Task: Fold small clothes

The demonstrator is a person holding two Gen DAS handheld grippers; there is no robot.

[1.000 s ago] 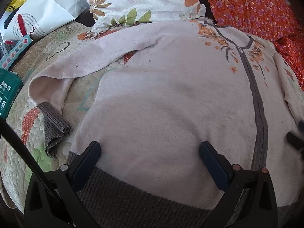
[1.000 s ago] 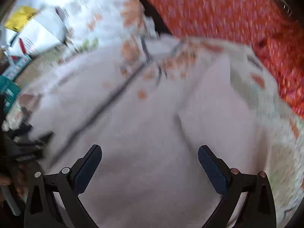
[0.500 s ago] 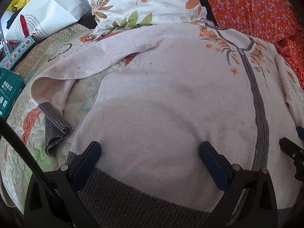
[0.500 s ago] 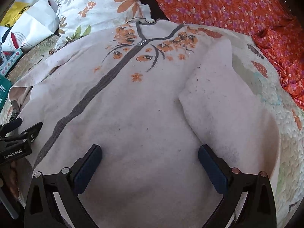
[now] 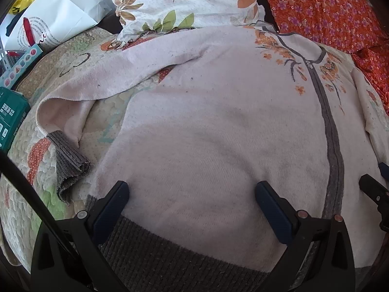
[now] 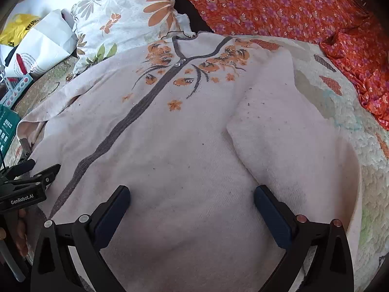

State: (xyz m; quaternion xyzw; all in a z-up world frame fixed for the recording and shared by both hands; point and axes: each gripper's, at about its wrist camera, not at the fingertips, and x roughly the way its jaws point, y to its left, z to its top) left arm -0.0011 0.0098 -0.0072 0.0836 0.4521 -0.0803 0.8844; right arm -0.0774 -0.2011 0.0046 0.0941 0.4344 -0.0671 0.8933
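A pale pink knit cardigan [image 5: 218,126] with a grey centre band, orange flower print and grey ribbed hem lies front-up on a quilted bed; it also fills the right wrist view [image 6: 184,146]. Its left sleeve [image 5: 102,82] stretches out to the left and ends in a grey cuff [image 5: 69,163]. Its right sleeve [image 6: 287,131] is folded down beside the body. My left gripper [image 5: 192,194] is open and empty just above the hem. My right gripper [image 6: 192,199] is open and empty over the lower body of the cardigan.
A floral pillow [image 5: 184,2] and an orange flowered cloth [image 6: 291,7] lie behind the cardigan. A white paper bag [image 5: 48,17], a teal box [image 5: 9,119] and a small colourful box sit at the left. The quilt [image 6: 350,112] shows around the garment.
The right gripper's view has swung and settled from a blurred sweep, now sitting slightly lower over the cardigan. The left gripper has edged forward a little. Both stay open.
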